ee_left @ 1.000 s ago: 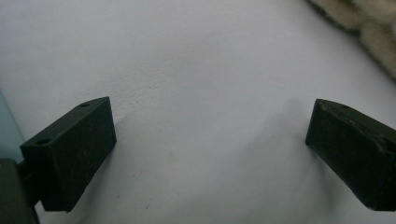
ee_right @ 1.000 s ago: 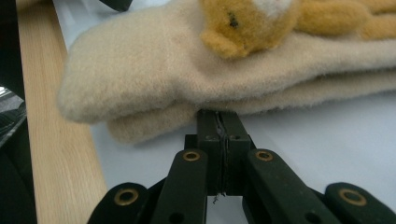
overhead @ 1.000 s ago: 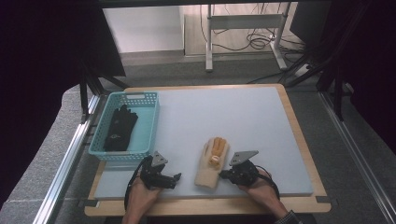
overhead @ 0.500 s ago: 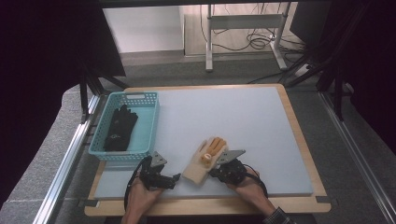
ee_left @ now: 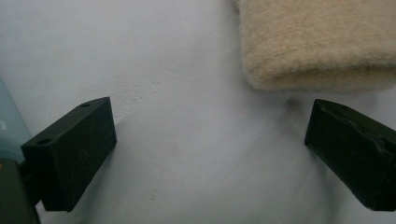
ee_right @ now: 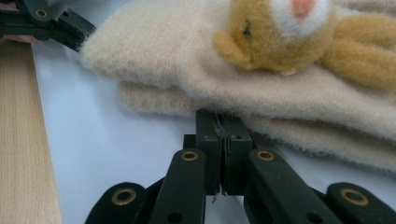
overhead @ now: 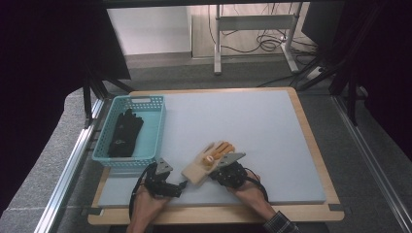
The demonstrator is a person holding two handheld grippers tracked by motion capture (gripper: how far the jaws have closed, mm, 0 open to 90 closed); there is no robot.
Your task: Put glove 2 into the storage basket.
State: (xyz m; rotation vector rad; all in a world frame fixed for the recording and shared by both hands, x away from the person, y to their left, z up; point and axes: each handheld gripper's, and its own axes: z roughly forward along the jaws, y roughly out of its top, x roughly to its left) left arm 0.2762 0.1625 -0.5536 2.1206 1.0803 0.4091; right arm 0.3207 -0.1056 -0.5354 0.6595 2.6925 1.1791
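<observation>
My right gripper [ee_right: 219, 140] has its jaws pinched together on the near edge of the fluffy cream knitted glove with a small tan plush bear on its back [ee_right: 261, 70]; whether any fabric is caught I can't tell. My left gripper [ee_left: 210, 154] stands wide with nothing between the jaws, just beside the glove's cuff. The glove lies flat on the pale blue-grey table mat [overhead: 252, 121], near my edge. A black glove [overhead: 124, 133] already sits in the turquoise plastic basket [overhead: 154, 127]; I judge the cream one not yet moved there
</observation>
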